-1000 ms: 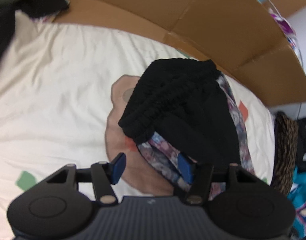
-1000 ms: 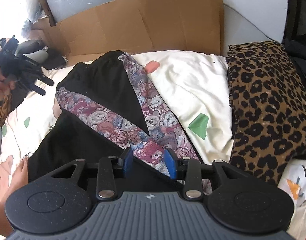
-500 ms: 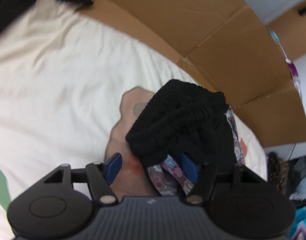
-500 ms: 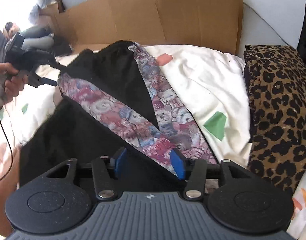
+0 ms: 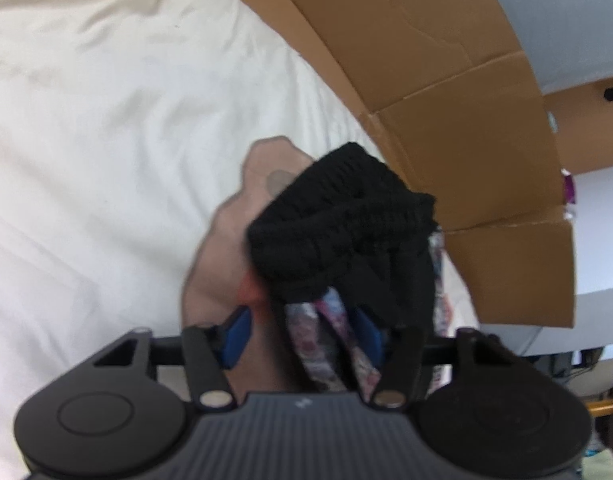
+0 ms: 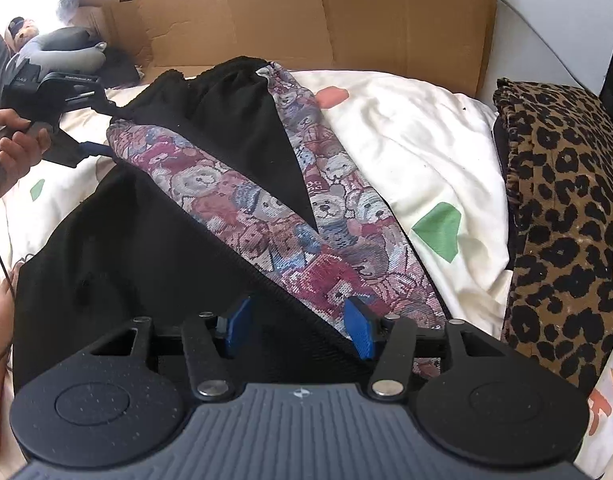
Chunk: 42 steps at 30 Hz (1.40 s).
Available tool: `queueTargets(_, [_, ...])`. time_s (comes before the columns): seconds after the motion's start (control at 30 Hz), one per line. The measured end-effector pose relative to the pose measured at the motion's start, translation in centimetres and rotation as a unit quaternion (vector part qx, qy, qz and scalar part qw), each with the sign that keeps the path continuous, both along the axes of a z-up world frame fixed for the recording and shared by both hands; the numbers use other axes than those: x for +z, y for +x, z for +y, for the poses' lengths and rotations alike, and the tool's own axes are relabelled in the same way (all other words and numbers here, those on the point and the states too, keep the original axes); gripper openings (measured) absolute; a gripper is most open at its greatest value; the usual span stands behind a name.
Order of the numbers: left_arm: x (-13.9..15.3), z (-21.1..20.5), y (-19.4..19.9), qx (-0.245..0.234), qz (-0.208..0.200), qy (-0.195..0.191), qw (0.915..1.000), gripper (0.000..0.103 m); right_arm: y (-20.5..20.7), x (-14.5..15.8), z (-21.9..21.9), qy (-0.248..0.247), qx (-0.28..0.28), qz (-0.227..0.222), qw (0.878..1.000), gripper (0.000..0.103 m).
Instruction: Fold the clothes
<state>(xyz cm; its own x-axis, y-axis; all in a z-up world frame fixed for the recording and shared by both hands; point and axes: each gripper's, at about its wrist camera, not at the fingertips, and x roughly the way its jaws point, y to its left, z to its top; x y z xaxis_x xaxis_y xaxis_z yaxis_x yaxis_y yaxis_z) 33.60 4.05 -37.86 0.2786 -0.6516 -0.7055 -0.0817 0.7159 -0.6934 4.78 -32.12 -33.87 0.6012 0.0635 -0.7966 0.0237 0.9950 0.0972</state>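
A black garment (image 6: 234, 136) with bear-print side panels (image 6: 226, 196) lies partly folded on the bed. Its bunched black elastic waistband (image 5: 342, 216) fills the middle of the left wrist view. My left gripper (image 5: 302, 336) is closing, and a bear-print fold (image 5: 310, 340) hangs between its jaws. That fold lies against the right pad; the left pad (image 5: 236, 336) stands clear of it. A hand (image 6: 18, 148) holds that left gripper (image 6: 66, 120) at the garment's far left corner. My right gripper (image 6: 298, 330) stands open low over the garment's near edge, with black cloth showing between its pads.
The cream bed sheet (image 5: 106, 120) has coloured patches. Flattened cardboard (image 6: 306, 20) stands along the far side of the bed. A leopard-print cloth (image 6: 566, 200) lies at the right. A grey neck pillow (image 6: 62, 52) sits at the far left.
My left gripper has sunk and rolled toward the waistband; its jaws widened, then narrowed around the bear-print fold. My right gripper has dropped closer to the garment and its jaws have spread.
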Motion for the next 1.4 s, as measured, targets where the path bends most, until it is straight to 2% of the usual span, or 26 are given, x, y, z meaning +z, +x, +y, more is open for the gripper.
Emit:
queueTargets(0.13, [0.7, -1.0, 0.1, -0.018, -0.006, -0.008, 0.9998, 0.042, 0.1, 0.0, -0.2, -0.007, 0.001, -0.002, 1.0, 0.058])
queueTargets(0.2, [1.4, -1.5, 0.1, -0.027, -0.013, -0.007, 0.9995, 0.028, 0.0, 0.0, -0.3, -0.008, 0.0, -0.003, 1.0, 0.058])
queueTargets(0.37, [3.7, -2.3, 0.0, -0.026, -0.033, -0.016, 0.999, 0.017, -0.1, 0.1, -0.8, 0.002, -0.014, -0.01, 1.0, 0.058])
queueTargets(0.73, [7.7, -7.7, 2.7, -0.046, -0.065, -0.008, 0.9968, 0.01, -1.2, -0.1, -2.0, -0.001, -0.034, -0.018, 0.999, 0.059])
queueTargets(0.87, [8.3, -10.6, 4.1, -0.059, -0.07, 0.018, 0.9956, 0.01, -1.4, -0.4, -3.0, -0.004, -0.045, -0.017, 0.999, 0.059])
queueTargets(1.0, [8.7, -12.6, 4.8, -0.071, -0.078, 0.062, 0.9924, 0.009, -1.5, -0.6, -3.7, -0.01, -0.052, -0.016, 0.998, 0.059])
queueTargets(1.2, [8.2, -14.3, 6.4, -0.065, -0.072, 0.087, 0.9914, 0.009, -1.8, -0.9, -4.3, -0.01, -0.055, -0.019, 0.998, 0.058])
queueTargets(1.3, [7.8, -15.6, 7.5, -0.066, -0.07, 0.1, 0.9904, 0.009, -1.8, -1.0, -4.8, -0.009, -0.065, -0.021, 0.998, 0.053])
queueTargets(1.37, [7.5, -16.3, 7.9, -0.067, -0.069, 0.108, 0.9894, 0.009, -1.8, -1.1, -5.4, 0.004, -0.079, -0.02, 0.997, 0.045])
queueTargets(1.4, [7.3, -16.8, 8.1, -0.071, -0.071, 0.113, 0.9885, 0.009, -1.7, -1.1, -5.8, 0.011, -0.086, -0.019, 0.996, 0.038])
